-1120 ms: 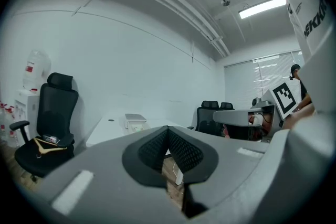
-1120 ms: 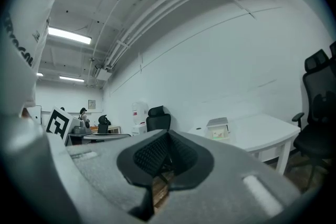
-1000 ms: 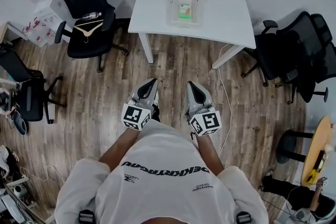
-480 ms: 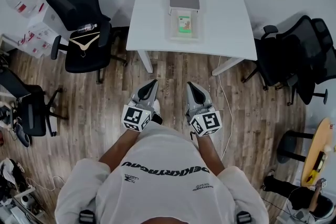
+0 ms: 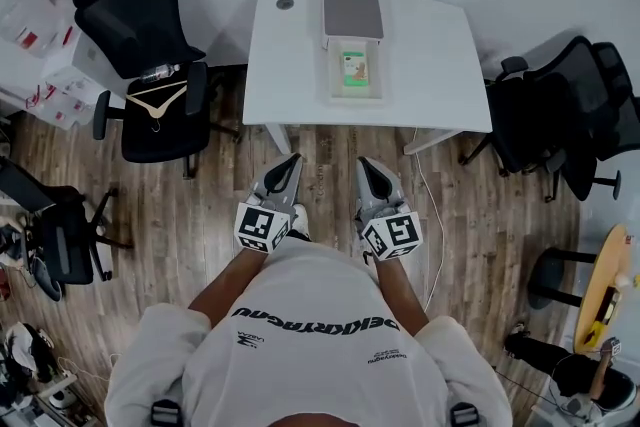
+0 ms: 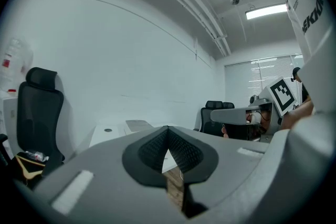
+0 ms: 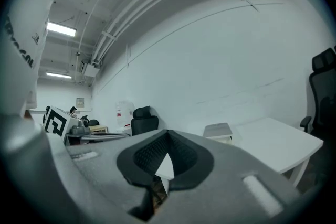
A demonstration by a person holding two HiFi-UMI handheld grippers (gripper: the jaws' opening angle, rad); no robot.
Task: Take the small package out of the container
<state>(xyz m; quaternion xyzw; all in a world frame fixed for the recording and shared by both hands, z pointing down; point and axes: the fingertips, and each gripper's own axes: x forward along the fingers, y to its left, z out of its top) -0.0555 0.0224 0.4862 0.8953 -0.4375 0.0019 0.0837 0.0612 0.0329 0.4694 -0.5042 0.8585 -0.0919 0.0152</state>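
Both grippers (image 5: 292, 158) (image 5: 364, 162) (closed) short of package (image 5: 352, 72).

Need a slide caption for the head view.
Left claw and right claw, shut and empty, facing container on white table.

Counted one table (image 5: 440, 45). On it were one container (image 5: 336, 87), one package (image 5: 353, 70) inside that, one gray box (image 5: 352, 12) and one small round disc (image 5: 285, 3). Black chairs (image 5: 140, 25) numbered four: two left of the table, two right. One hanger (image 5: 157, 100) and one bottle (image 5: 160, 72) lay on one chair. Two claws showed, left claw (image 5: 292, 158) and right claw (image 5: 363, 161). One person (image 5: 310, 335).
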